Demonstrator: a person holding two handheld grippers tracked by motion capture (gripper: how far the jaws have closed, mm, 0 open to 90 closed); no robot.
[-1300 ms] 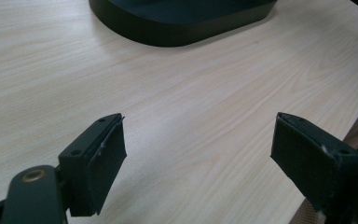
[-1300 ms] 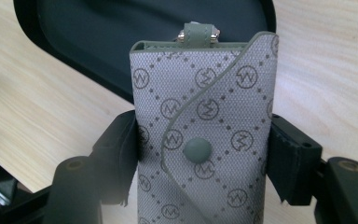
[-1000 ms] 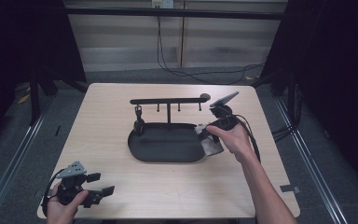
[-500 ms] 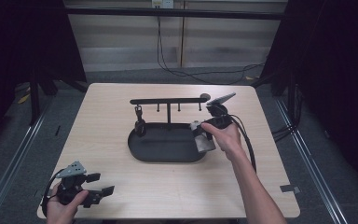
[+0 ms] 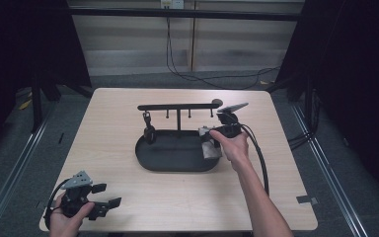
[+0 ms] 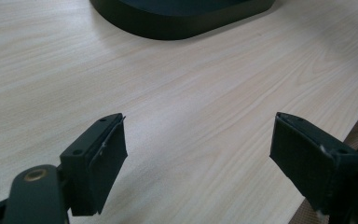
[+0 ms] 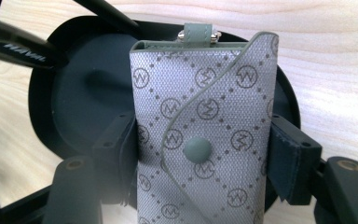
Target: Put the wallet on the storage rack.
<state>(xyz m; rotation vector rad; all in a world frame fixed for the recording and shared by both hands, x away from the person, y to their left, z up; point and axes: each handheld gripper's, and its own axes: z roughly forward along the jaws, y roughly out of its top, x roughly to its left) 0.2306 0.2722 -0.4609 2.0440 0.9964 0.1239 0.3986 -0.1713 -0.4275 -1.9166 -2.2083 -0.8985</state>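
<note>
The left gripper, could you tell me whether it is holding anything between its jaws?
No, the left gripper stands open over the bare wooden table with nothing between its jaws.

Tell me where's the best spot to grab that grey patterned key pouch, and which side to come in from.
Grip the grey key pouch across its two long flat edges, about level with the snap button, as the right gripper does now. It probably works best coming from the bottom end, opposite the strap tab: the pouch is flat and narrow enough to fit between the jaws, and that leaves the tab end free above the black tray.
</note>
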